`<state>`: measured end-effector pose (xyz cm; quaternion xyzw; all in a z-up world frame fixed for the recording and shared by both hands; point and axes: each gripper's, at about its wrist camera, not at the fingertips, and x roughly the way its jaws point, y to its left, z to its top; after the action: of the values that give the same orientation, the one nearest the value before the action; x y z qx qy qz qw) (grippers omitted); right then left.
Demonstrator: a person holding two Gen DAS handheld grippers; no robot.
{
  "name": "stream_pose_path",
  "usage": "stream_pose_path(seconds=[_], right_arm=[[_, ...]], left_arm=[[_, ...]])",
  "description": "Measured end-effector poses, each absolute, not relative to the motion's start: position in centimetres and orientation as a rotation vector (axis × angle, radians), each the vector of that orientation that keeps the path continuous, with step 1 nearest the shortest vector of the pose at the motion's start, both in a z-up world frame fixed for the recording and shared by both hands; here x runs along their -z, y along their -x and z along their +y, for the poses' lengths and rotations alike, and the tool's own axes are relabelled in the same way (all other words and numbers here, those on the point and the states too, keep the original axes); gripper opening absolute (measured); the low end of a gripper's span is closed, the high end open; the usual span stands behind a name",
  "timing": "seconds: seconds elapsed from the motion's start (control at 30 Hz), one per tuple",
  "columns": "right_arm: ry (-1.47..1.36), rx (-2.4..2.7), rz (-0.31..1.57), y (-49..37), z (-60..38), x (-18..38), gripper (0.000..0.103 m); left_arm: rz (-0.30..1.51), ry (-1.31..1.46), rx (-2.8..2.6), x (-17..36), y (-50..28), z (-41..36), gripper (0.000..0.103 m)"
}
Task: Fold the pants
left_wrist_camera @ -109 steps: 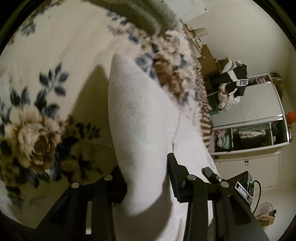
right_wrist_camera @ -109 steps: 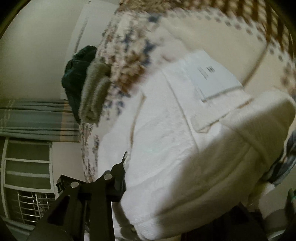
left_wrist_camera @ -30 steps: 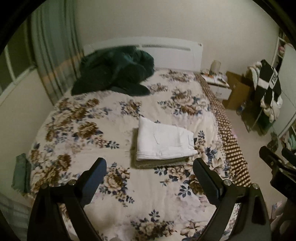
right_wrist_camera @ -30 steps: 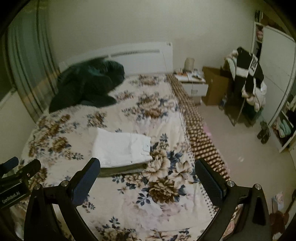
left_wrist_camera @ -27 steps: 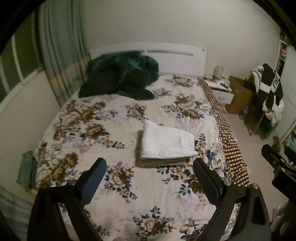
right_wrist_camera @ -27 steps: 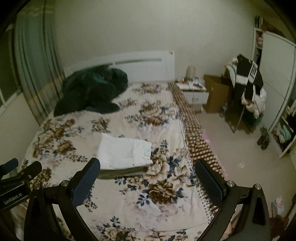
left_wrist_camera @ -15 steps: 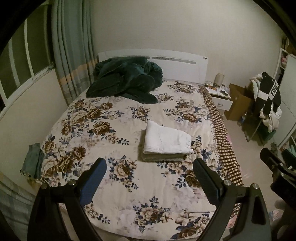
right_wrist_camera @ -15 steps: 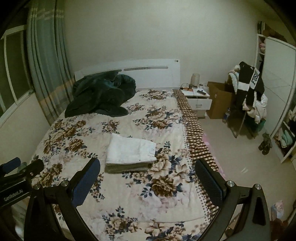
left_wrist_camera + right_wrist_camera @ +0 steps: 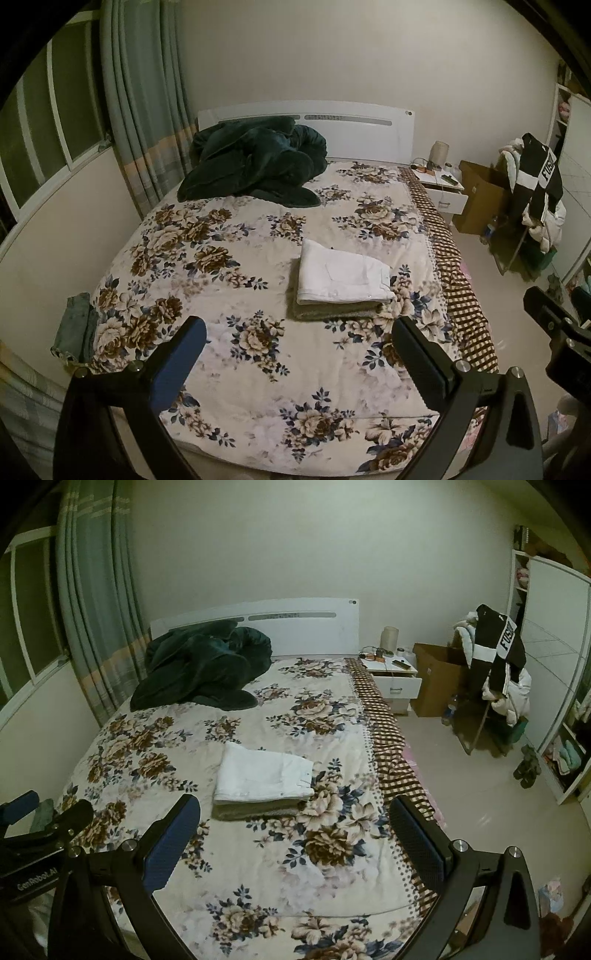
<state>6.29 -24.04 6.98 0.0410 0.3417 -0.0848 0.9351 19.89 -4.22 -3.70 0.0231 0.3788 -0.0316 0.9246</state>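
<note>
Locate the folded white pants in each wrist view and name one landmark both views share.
Left wrist: folded white pants lie right of centre, stacked on a folded grey-green garment.
Right wrist: folded white pants lie left of centre.
Shared landmark: dark green blanket heaped by the white headboard.

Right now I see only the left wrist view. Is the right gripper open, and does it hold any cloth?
Observer: The right gripper is open and holds nothing. Its fingers are spread wide above the bed, well apart from the folded white pants.
Operator: Good. Can that camera see my left gripper also?
Observer: Yes. The left gripper shows from the side at the left edge of the right wrist view, and the text GenRobot.AI is printed on its body.
</note>
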Motion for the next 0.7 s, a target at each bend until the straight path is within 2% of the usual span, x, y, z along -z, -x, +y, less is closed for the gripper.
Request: stream_pose_path(seconds=[0.7], right_arm=[[-0.082, 0.158, 0.714, -6.7, -25.1, -5.9, 0.103]], left_arm=[[0.755, -0.083, 0.061, 2.9, -19.2, -4.9, 0.103]])
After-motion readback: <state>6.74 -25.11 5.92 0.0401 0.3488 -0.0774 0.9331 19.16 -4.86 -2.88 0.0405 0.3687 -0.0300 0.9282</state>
